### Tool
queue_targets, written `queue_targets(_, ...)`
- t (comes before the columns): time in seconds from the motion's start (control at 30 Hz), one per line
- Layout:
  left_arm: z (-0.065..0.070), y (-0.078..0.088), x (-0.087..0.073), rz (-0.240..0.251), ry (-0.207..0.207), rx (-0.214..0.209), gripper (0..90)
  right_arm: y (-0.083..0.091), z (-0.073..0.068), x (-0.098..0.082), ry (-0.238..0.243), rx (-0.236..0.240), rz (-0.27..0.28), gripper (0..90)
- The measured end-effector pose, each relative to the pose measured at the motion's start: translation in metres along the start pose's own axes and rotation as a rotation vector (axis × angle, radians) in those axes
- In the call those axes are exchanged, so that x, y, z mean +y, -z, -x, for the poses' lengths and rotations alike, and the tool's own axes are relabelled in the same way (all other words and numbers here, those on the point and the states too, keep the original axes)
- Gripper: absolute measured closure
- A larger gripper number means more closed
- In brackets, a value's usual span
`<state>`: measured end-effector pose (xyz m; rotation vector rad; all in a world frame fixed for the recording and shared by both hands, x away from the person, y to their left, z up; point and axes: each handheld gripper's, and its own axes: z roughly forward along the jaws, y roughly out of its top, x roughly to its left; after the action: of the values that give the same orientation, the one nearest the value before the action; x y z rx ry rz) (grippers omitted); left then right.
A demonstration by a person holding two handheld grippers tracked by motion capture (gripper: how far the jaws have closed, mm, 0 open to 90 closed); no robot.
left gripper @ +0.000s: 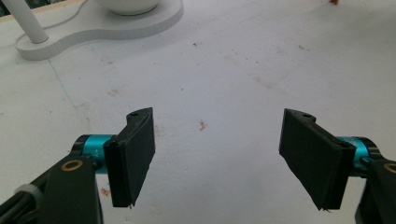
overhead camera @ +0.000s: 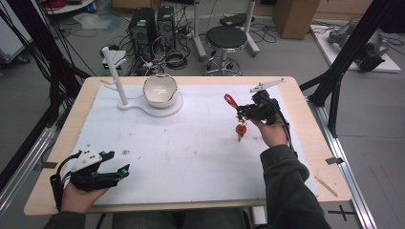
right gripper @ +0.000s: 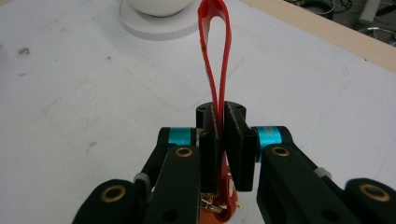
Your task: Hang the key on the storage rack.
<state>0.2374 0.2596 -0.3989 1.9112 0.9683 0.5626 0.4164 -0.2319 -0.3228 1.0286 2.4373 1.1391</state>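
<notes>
Over at 3 o'clock on the scuffed white mat [overhead camera: 191,143], the right gripper [overhead camera: 244,111] is raised, its jaws pinched tight on a glossy red ribbon loop [right gripper: 215,56] with an orange charm [overhead camera: 240,129] dangling below. Down at 8 o'clock, the left gripper [overhead camera: 117,164] sits low, jaws spread wide with nothing between them. White bowl [overhead camera: 160,89] on its smooth stand at 11.

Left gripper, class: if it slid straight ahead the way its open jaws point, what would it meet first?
Probably bare white table cover first; farther on, roughly in line, the white stand base under the bowl. Depth is uncertain.
</notes>
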Motion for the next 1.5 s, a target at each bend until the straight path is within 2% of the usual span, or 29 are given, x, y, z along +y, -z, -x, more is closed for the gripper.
queue_targets(0.57, 0.0, 0.0, 0.0, 0.0, -0.003, 0.0, 27.3, 0.002, -0.026, 0.032, 0.07, 0.058, 0.059, 84.3)
queue_targets(0.67, 0.0, 0.0, 0.0, 0.0, -0.003, 0.001, 27.3, 0.001, -0.029, 0.037, 0.065, 0.074, 0.069, 84.3)
queue_targets(1.17, 0.0, 0.0, 0.0, -0.001, -0.003, 0.0, 27.3, -0.013, -0.053, 0.067, 0.11, 0.142, 0.109, 84.3)
queue_targets(1.5, 0.0, 0.0, 0.0, 0.001, -0.005, 0.002, 27.3, -0.027, -0.071, 0.084, 0.144, 0.173, 0.108, 84.6)
